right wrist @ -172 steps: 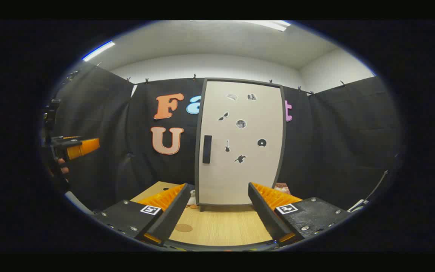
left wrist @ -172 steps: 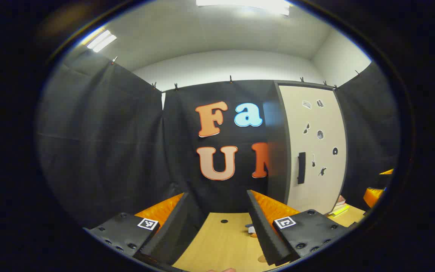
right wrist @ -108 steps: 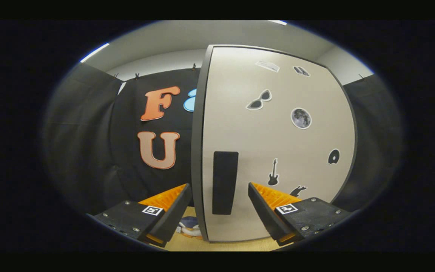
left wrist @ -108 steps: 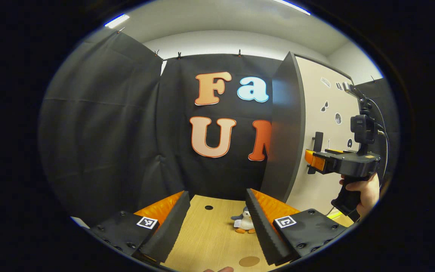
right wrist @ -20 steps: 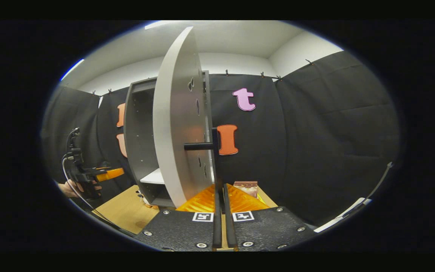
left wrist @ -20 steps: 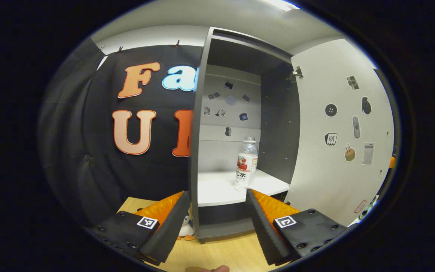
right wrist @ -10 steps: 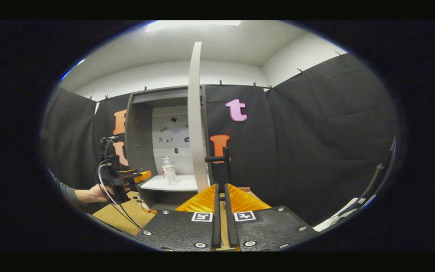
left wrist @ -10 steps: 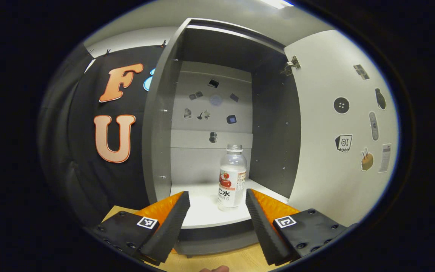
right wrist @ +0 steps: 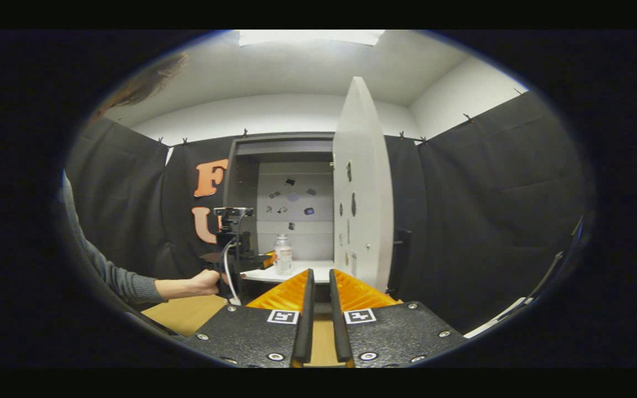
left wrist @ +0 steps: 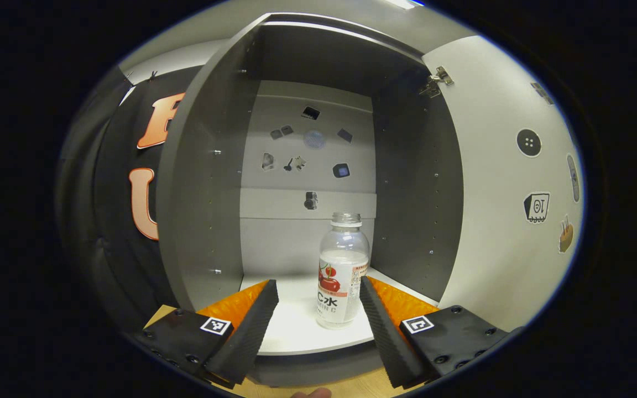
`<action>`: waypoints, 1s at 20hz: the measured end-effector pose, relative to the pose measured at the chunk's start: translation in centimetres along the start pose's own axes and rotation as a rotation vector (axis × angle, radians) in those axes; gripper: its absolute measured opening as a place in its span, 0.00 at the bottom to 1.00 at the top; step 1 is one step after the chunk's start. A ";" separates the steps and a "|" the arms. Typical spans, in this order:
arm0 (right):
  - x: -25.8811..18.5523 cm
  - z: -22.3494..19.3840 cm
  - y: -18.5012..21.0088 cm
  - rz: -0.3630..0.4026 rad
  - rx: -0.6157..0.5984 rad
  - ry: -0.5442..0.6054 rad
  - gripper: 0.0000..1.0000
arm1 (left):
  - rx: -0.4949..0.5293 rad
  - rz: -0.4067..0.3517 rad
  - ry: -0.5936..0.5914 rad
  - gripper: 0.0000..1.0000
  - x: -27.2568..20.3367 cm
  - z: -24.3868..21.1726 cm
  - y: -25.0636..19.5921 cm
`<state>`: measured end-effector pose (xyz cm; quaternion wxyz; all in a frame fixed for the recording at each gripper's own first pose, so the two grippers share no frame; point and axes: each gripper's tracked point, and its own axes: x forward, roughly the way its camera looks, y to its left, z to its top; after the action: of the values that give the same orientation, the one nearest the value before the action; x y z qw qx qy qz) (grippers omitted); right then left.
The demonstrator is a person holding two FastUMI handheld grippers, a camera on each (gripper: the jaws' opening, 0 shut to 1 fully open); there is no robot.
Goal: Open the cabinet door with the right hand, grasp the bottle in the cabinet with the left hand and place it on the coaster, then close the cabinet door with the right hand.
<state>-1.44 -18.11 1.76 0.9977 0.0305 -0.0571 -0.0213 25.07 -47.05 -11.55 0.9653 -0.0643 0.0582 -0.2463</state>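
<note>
The bottle (left wrist: 342, 271) stands upright on the white shelf (left wrist: 296, 334) inside the open cabinet (left wrist: 202, 210), toward its right side, with the left gripper (left wrist: 318, 309) spread wide just in front of it, its fingers to either side and apart from the bottle. The cabinet door (right wrist: 360, 182) stands swung out to the right of the opening. The right gripper (right wrist: 318, 309) sits back from the cabinet with its fingers drawn close, a narrow slit between them, and seems to grip nothing, though the tips are hard to read.

Left hand-held gripper (left wrist: 318, 309) spread wide; right hand-held gripper (right wrist: 318, 309) nearly closed, empty
</note>
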 end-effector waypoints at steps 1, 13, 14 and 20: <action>0.4 -0.4 0.6 0.011 0.002 0.006 0.14 | 0.006 -0.002 -0.002 0.94 0.6 0.0 -0.2; 6.3 -5.0 4.4 0.113 0.085 0.113 0.19 | 0.067 -0.022 0.010 0.99 7.9 -1.4 -1.9; 6.6 -5.3 4.6 0.119 0.094 0.121 0.19 | 0.068 -0.023 0.011 0.97 8.1 -1.5 -2.1; 6.8 -6.0 4.0 0.117 0.087 0.142 0.16 | 0.058 -0.048 0.017 0.97 9.4 -2.1 -2.8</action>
<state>6.11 -14.05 -3.13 0.9965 0.0718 0.0111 0.0416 31.67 -54.21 -13.95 0.9601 -0.0354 0.0574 -0.2714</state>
